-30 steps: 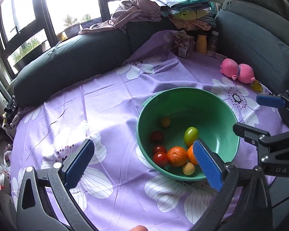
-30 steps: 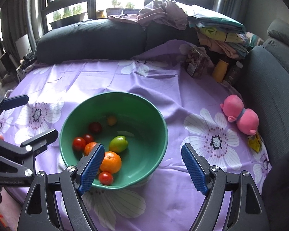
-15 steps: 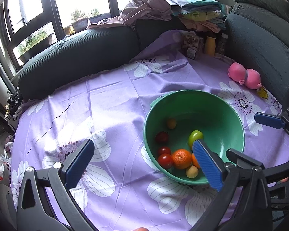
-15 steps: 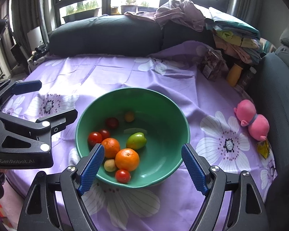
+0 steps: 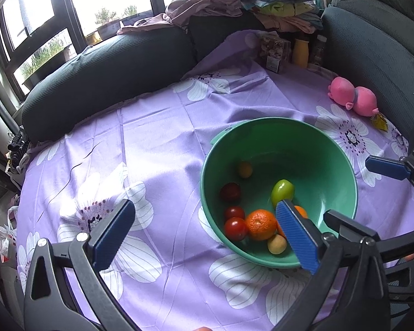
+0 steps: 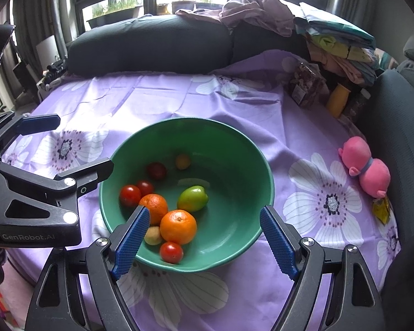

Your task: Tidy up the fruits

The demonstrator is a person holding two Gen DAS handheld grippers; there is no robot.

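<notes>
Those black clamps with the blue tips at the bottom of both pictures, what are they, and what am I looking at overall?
They are hand-held grippers, one in each of a person's hands; there is no robot arm. Each carries a wide-angle camera looking along its two fingers, so each picture is one gripper's own view. The left gripper and the right gripper both stand open and hold nothing. Each also shows at the edge of the other's picture. Below them lies a purple flowered cloth with a green bowl on it. In the bowl are two oranges, several small red tomatoes, a green fruit and two small yellowish fruits. A pink plush toy lies on the cloth beside the sofa.
</notes>
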